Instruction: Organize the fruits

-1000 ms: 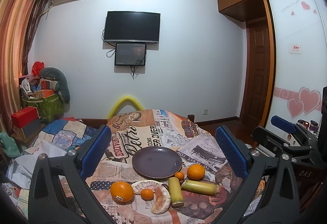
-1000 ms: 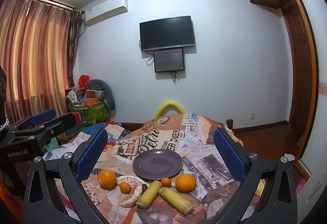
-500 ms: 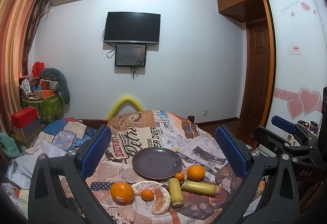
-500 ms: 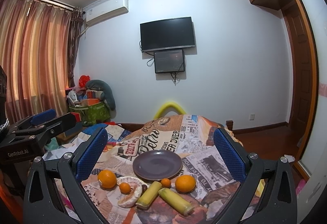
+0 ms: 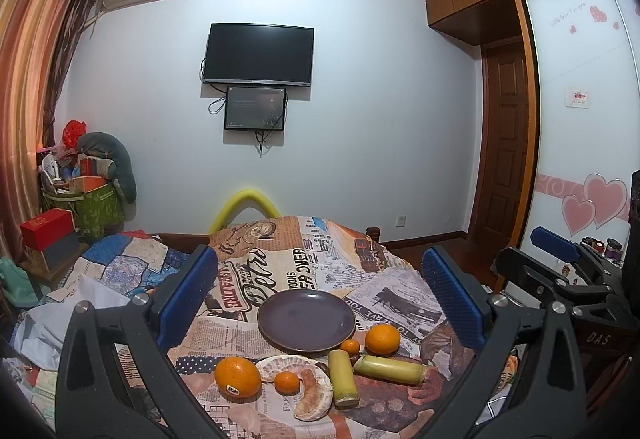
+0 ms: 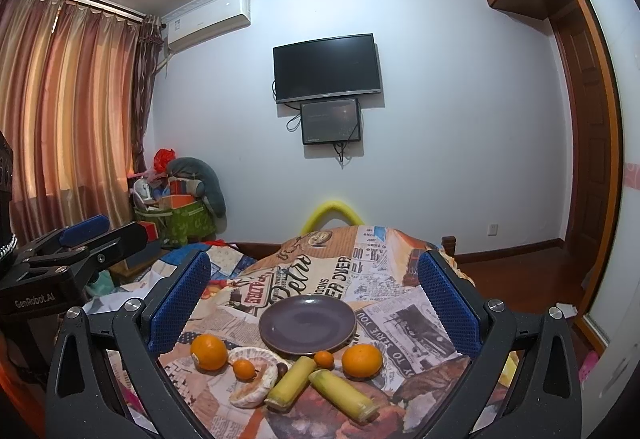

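An empty dark purple plate (image 5: 306, 319) (image 6: 307, 323) lies on a newspaper-print tablecloth (image 5: 280, 267). In front of it lie two large oranges (image 5: 237, 376) (image 5: 382, 339), two small tangerines (image 5: 287, 381) (image 5: 352, 346), peeled pomelo pieces (image 5: 310, 395) and two yellow-green sugarcane sticks (image 5: 342, 377) (image 5: 390, 369). My left gripper (image 5: 320, 299) hangs open above and behind the fruit, holding nothing. My right gripper (image 6: 314, 303) is open and empty too, at the same height. In the right wrist view the large oranges (image 6: 209, 351) (image 6: 362, 359) flank the sticks (image 6: 344, 395).
Each gripper shows at the edge of the other's view: the right one (image 5: 560, 279), the left one (image 6: 72, 255). A patchwork cloth (image 5: 120, 267) and white paper (image 5: 60, 323) lie left of the table. Boxes and a green bin (image 5: 92, 207) stand by the curtain.
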`<state>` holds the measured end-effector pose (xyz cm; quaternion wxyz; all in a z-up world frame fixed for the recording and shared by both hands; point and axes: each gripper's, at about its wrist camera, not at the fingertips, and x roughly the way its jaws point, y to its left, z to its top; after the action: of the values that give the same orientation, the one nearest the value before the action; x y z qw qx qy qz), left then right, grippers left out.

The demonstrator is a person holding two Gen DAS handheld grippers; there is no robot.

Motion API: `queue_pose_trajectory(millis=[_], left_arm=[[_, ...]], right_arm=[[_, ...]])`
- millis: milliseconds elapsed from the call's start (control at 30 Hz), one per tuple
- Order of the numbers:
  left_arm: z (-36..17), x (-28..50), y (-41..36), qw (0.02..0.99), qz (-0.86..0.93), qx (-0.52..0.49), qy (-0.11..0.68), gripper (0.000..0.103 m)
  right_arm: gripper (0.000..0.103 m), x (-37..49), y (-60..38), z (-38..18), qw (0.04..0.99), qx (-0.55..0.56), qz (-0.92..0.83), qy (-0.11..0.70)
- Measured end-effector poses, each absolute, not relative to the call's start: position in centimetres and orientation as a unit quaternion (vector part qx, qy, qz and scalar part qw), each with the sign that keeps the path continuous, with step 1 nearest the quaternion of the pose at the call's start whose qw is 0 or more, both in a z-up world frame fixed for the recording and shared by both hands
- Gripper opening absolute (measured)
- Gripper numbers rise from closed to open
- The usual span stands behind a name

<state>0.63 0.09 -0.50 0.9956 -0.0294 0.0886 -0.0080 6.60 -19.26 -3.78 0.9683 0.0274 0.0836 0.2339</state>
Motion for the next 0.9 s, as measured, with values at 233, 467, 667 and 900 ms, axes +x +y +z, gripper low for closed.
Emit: queue_pose_trajectory(millis=[233, 467, 667, 900], left_arm=[[-0.6, 0.7, 0.2, 0.995, -0.009, -0.029, 0.091, 0.103], [-0.8, 1.0, 0.6, 0.995, -0.012, -0.029, 0.093, 0.103], [-1.6, 2.2, 1.1, 0.994, -0.01, -0.027, 0.11, 0.103], [-4.0, 5.6, 4.2, 0.986, 0.016, -0.04, 0.161, 0.101]], right_arm=[[0.103, 6.6, -19.3, -3.8, 0.968, 0.028, 0.234, 0.084], [0.103, 6.8, -19.4, -4.0, 0.968, 0.031, 0.235, 0.088], [0.103, 7.7, -19.3, -4.6, 0.966, 0.028, 0.234, 0.104], [0.103, 10.1, -19.5, -7.0, 0.962, 0.023, 0.231, 0.146]])
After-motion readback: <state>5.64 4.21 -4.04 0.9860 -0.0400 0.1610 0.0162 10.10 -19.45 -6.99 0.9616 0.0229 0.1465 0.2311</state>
